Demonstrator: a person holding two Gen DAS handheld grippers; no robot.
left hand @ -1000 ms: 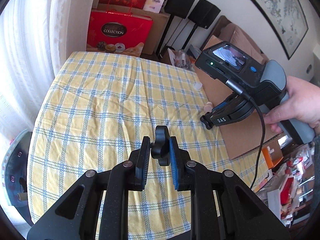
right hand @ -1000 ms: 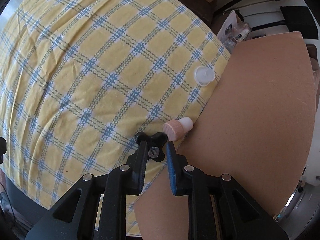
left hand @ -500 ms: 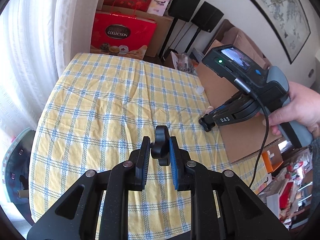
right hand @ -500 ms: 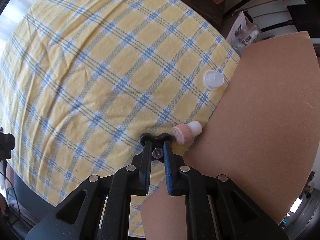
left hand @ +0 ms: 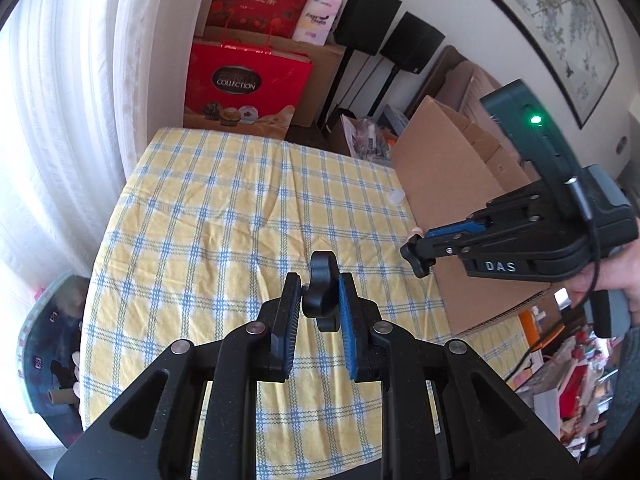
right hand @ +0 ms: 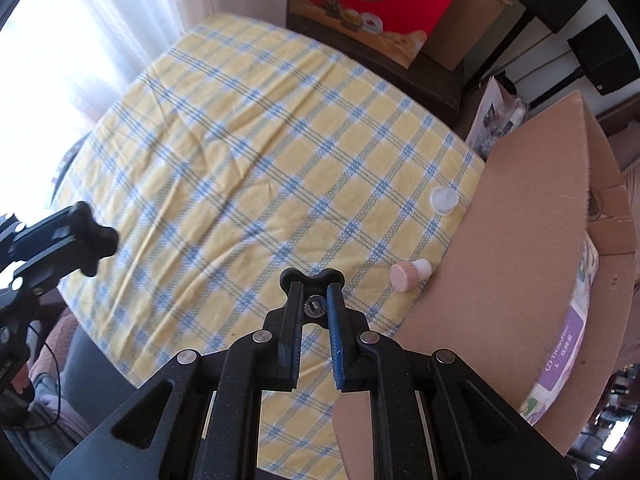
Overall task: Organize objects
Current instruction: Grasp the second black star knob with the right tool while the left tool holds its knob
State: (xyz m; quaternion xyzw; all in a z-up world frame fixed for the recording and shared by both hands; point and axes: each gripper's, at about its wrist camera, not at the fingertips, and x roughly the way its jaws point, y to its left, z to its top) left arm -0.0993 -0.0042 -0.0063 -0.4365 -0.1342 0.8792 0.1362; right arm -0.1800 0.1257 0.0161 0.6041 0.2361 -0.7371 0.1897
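1. A table under a yellow cloth [left hand: 224, 216] with blue checks fills both views; the cloth is lightly creased.
2. A cardboard box [right hand: 532, 240] stands along the table's right edge, one flap lying over the cloth.
3. A wood-topped stopper [right hand: 408, 274] lies on its side on the cloth, just beside the flap; a clear cap [right hand: 443, 200] sits further along the same edge.
4. The left gripper [left hand: 320, 300] hangs over the near middle of the cloth, clamped on a black knob [left hand: 322, 292].
5. The right gripper [right hand: 314, 296], held in a hand [left hand: 616, 276], is above the cloth near the stopper, clamped on a second knob [right hand: 313, 280] with a screw at its centre.
6. Behind the table: a white curtain [left hand: 60, 120], red gift boxes [left hand: 248, 80], two black speakers [left hand: 390, 40] on stands, and a framed painting [left hand: 560, 36]. The clutter at lower right is too jumbled to identify, probably packaging.
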